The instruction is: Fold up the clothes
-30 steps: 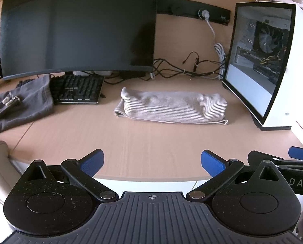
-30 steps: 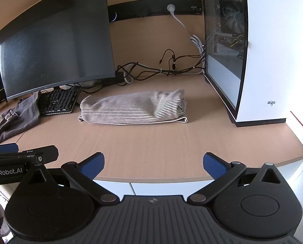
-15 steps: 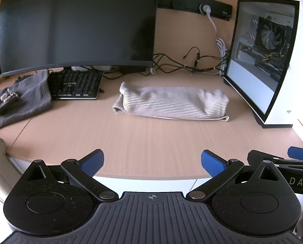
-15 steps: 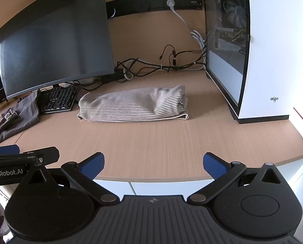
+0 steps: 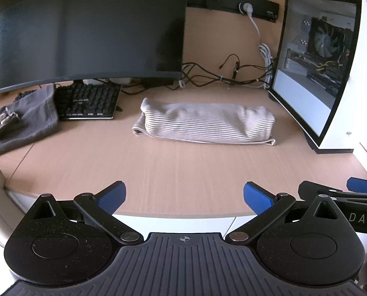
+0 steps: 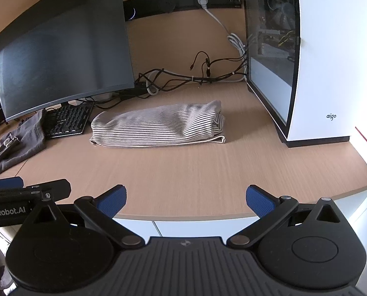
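Striped garment [image 5: 205, 125] folded long, seemingly doubled, on desk [image 5: 183, 167]

- Office or home computer corner: wooden bench [image 5: 183, 167].
- Curved monitor [image 5: 89, 29], keyboard [image 5: 87, 101] along back edge.
- Glass-sided PC tower [image 5: 331, 74] at right edge; cables [image 5: 220, 76] behind.

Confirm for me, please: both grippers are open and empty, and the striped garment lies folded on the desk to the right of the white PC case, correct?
Not quite. The striped garment lies to the left of the white PC case, between it and the keyboard, as the left wrist view shows. The rest holds: the left gripper and right gripper are open and empty.
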The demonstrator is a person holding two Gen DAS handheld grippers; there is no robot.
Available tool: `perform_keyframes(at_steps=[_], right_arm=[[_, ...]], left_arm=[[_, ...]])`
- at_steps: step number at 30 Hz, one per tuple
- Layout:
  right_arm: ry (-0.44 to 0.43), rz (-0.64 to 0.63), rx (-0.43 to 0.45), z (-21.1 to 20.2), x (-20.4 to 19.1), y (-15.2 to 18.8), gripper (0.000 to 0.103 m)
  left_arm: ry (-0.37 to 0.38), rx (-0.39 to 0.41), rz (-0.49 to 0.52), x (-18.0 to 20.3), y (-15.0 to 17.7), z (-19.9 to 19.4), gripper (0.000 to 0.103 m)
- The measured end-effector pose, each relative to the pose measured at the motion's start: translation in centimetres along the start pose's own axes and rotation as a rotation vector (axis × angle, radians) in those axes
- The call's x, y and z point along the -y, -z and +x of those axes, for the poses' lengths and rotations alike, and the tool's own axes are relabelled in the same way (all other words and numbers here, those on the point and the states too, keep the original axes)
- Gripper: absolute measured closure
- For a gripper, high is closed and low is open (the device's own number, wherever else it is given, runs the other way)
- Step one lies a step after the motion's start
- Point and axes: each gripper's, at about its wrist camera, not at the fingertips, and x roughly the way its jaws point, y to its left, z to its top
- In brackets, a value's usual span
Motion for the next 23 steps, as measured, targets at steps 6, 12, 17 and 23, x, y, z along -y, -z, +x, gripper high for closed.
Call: perform_keyframes(at_steps=[6,12,17,23], right_arm=[[-0.001,-0.002,0.001,0.0,0.0,0.0,0.000],[-0.003,0.002,-0.006,0.2,0.1,-0.1,0.000],[-0.003,0.005,-0.011,0.4,0.2,-0.2,0.000],[-0.009,0.008,-0.021,1.1,0.4,-0.4,0.000]], left_arm=[[-0.002,-0.002,-0.002,0.0,-0.1,0.1,0.000],[-0.005,-0.006,-0.003,0.1,-0.1,0.3,0.000],[-0.003,-0.007,-0.004,0.0,-0.2,0.5,0.000],[-0.001,-0.012,-0.007,0.0,-0.6,1.0,0.000]])
